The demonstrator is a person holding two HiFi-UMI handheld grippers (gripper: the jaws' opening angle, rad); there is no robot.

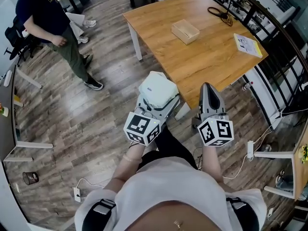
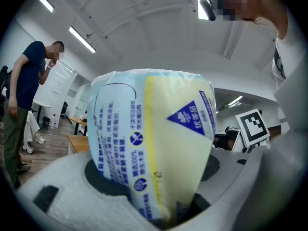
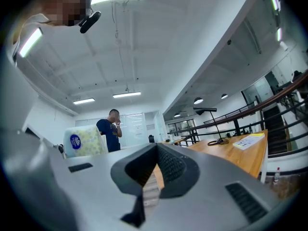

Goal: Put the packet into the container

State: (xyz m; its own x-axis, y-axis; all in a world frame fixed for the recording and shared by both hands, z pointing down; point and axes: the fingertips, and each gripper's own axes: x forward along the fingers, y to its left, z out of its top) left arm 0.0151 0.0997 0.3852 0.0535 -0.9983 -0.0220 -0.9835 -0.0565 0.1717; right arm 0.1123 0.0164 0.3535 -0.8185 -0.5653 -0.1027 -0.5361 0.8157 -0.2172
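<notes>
One table (image 1: 211, 66) edge lies ahead; left gripper (image 1: 155, 102) fingers pinch the packet (image 1: 157, 88), right gripper (image 1: 208, 88) fingers together.

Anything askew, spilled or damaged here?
Nothing stands out. The packet sits intact between the left gripper's jaws. The right gripper is shut and empty. The container rests flat on the table, with a leaflet and a cable near its edges.

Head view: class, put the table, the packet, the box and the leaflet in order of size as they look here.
1. table
2. packet, though it is nearest the camera, which makes it look bigger
3. box and leaflet: they look much alike, so not ranked
</notes>
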